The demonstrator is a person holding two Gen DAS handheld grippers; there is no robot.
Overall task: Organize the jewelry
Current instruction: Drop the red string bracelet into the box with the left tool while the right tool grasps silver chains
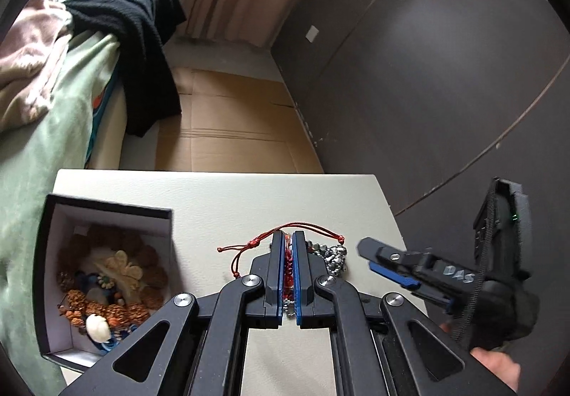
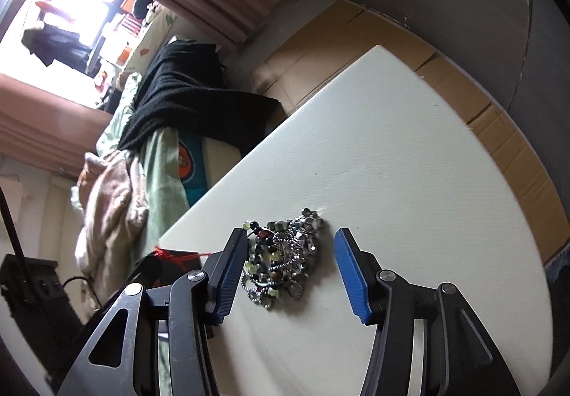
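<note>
My left gripper [image 1: 289,275] clamps the red bracelet [image 1: 287,266] beside the box [image 1: 107,210]. Right gripper [image 2: 290,262] gapes around the bead heap [image 2: 283,253]; snagged strands could drag along.

**What stays out of sight**

Most of the red beaded bracelet [image 1: 288,271] is buried between the closed pads of the left gripper [image 1: 289,243]; only its cord ends show. That gripper also covers part of the silver bead pile [image 1: 333,255]. The jewelry box [image 1: 107,275] runs behind the gripper's linkage at its near corner, and its tangled contents blur together. The person's hand [image 1: 497,365] is cut by the frame edge.
</note>
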